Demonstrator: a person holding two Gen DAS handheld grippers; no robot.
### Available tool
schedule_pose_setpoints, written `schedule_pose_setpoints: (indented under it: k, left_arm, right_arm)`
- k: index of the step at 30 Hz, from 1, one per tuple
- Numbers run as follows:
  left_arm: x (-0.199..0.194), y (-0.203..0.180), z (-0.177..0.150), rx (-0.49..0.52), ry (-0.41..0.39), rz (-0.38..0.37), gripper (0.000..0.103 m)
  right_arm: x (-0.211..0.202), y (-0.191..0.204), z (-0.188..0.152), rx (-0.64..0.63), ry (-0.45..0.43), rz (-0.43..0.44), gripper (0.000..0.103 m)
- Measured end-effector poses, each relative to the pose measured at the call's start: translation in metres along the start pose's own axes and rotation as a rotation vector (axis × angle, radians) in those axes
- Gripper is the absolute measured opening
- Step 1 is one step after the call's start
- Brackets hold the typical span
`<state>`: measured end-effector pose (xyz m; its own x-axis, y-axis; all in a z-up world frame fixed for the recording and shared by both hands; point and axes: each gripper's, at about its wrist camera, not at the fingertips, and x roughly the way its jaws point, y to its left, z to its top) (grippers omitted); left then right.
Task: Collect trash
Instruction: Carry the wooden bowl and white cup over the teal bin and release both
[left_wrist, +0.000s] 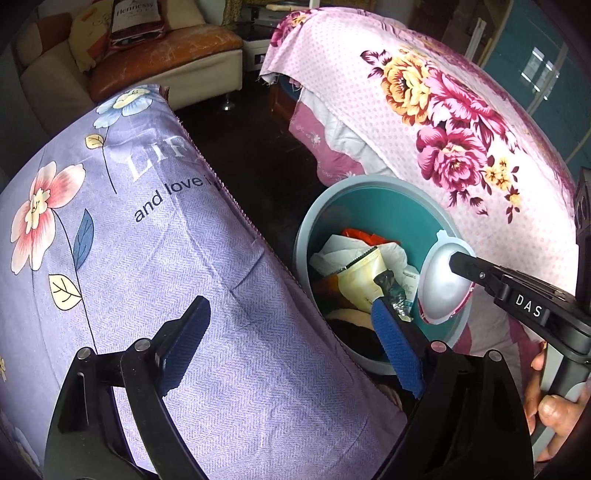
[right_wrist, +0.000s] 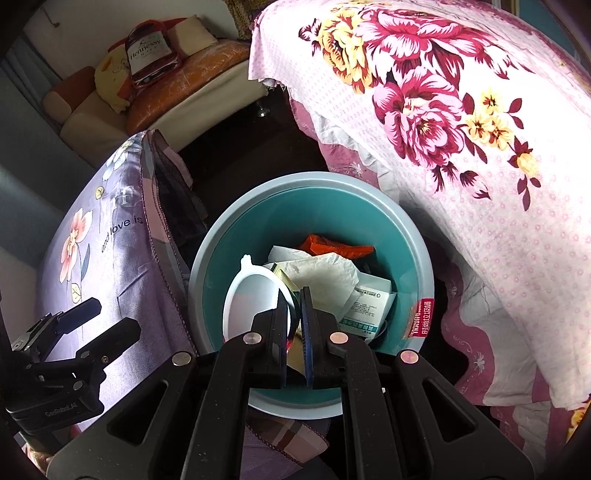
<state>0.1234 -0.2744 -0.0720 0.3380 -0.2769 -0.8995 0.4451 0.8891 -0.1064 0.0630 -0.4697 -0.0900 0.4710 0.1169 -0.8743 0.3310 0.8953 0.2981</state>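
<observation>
A teal bin (right_wrist: 332, 210) with a pale grey rim stands on the dark floor between two cloth-covered pieces of furniture. It holds crumpled white paper (right_wrist: 325, 269), an orange wrapper (right_wrist: 332, 247), a cream pouch (left_wrist: 360, 280) and a printed box (right_wrist: 369, 302). My right gripper (right_wrist: 294, 295) is shut on the edge of a white oval plastic cup (right_wrist: 251, 295), held over the bin's mouth. From the left wrist that cup (left_wrist: 439, 288) shows its silvery rounded back against the bin's near rim. My left gripper (left_wrist: 290, 304) is wide open with nothing held, above the purple cloth beside the bin.
A purple flowered cloth (left_wrist: 129, 240) covers the furniture left of the bin (left_wrist: 388, 206). A pink floral cloth (right_wrist: 480, 147) drapes the one on the right. A sofa (left_wrist: 166, 66) with cushions stands at the back. A hand (left_wrist: 546, 406) grips the right gripper's handle.
</observation>
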Motion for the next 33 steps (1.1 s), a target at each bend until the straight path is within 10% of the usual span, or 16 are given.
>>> schedule_pose_setpoints:
  k: [6,10,17,33]
  left_arm:
    - [-0.003,0.005,-0.004,0.002,-0.009,0.003,0.089]
    - [-0.007,0.009,-0.007,0.003,-0.022,-0.002,0.089]
    - [-0.011,0.025,-0.012,-0.056,0.008,-0.043,0.089]
    - [-0.047,0.047,-0.034,-0.099,-0.038,-0.013,0.095]
  right_arm:
    - [0.003,0.011,-0.001,-0.019,0.017,-0.015,0.013]
    - [0.0,0.018,-0.002,-0.032,0.012,-0.03,0.049]
    - [-0.007,0.028,-0.003,-0.041,0.011,-0.027,0.072]
    - [-0.035,0.067,-0.022,-0.134,-0.004,-0.041,0.091]
